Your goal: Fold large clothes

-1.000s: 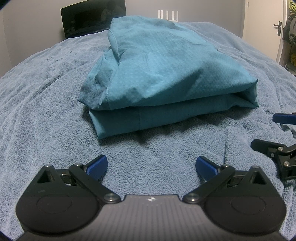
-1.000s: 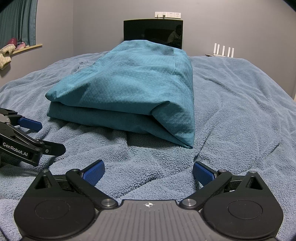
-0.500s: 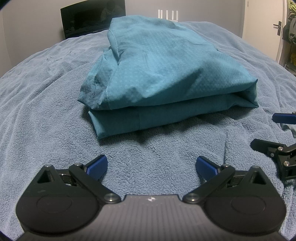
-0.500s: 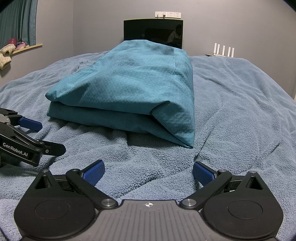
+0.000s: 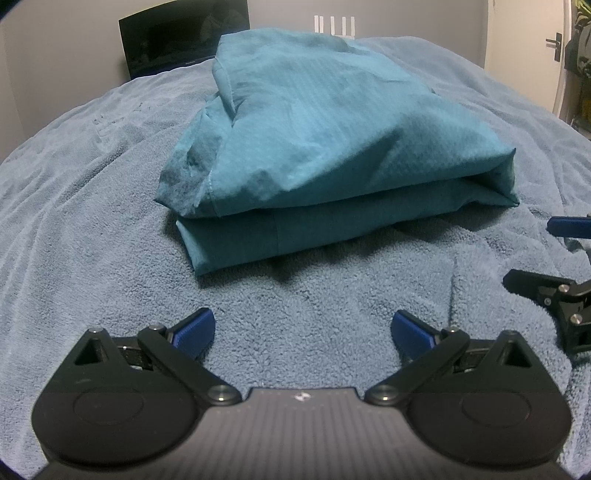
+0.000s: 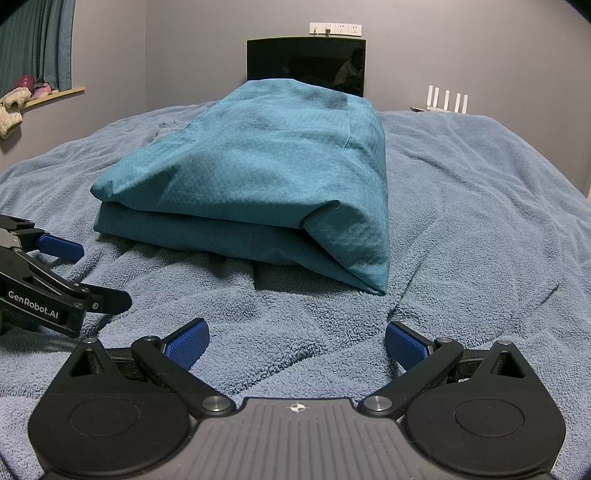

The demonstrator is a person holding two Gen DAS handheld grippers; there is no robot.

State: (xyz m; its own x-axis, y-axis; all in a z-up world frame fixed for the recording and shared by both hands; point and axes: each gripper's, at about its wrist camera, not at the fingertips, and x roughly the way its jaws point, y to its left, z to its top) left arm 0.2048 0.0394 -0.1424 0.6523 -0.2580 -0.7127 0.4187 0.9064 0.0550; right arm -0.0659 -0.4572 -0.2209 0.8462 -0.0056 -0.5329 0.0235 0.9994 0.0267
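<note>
- Teal garment (image 5: 332, 147) lies folded in a thick stack on the blue terry blanket (image 5: 92, 221), upper layer overhanging the lower one; landmark for all below.
- Left gripper (image 5: 303, 328) sits low over the blanket on the near side of the garment, apart from it; blue pads (image 5: 194, 328) spread wide, nothing between them.
- Right gripper (image 6: 295, 341) also near side of the garment, not touching it; pads (image 6: 406, 345) wide apart, empty.
- In the right view the left gripper (image 6: 55, 273) shows beside the garment's left corner, marked GenRobot.AI; in the left view the right gripper (image 5: 554, 266) shows past the garment's right corner.
- Blanket is wrinkled around the garment and covers the whole surface.
- Behind the garment: dark screen (image 6: 306, 62) against a grey wall (image 6: 195, 48), white sockets (image 6: 334, 28) above the screen.
- Behind and right of the garment: white router (image 6: 445, 99) with antennas.
- Far left of the garment: teal curtain (image 6: 40, 40), wooden sill (image 6: 55, 96) with cloth items.
- Far right of the garment in the left view: door (image 5: 524, 44) with handle.
</note>
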